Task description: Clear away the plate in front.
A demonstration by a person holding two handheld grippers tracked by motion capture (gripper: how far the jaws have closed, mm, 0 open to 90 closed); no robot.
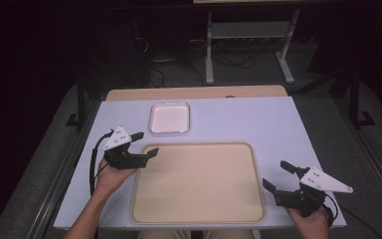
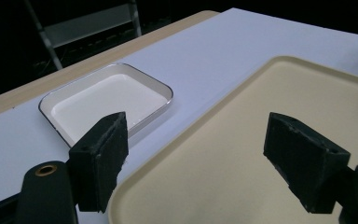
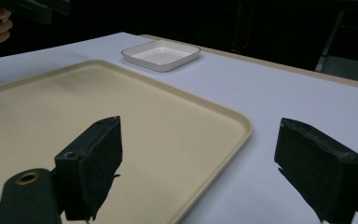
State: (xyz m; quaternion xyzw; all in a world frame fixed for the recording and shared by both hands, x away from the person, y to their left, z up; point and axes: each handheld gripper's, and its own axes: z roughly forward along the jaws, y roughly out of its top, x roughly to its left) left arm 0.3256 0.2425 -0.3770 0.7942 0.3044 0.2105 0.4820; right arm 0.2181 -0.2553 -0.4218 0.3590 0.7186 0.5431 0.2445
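High view: a beige tray (image 1: 199,181) lies in the middle of the table (image 1: 258,119) with its long axis across it, and a small white dish (image 1: 169,118) sits just beyond its far left corner, apart from it. The left gripper (image 1: 146,145) hovers at the tray's left edge with jaws apart, nothing between them, pointing right and a little forward; the dish lies just ahead of it. The right gripper (image 1: 278,177) hangs off the tray's right near corner, jaws also spread and empty, well apart from the dish. Left gripper view: the dish (image 2: 109,100) sits close beyond the left jaw, the tray (image 2: 242,154) under the right one. Right gripper view: the tray's rim (image 3: 240,126) runs between the jaws, the dish (image 3: 161,55) far off. The left hand looks nearer to the dish.
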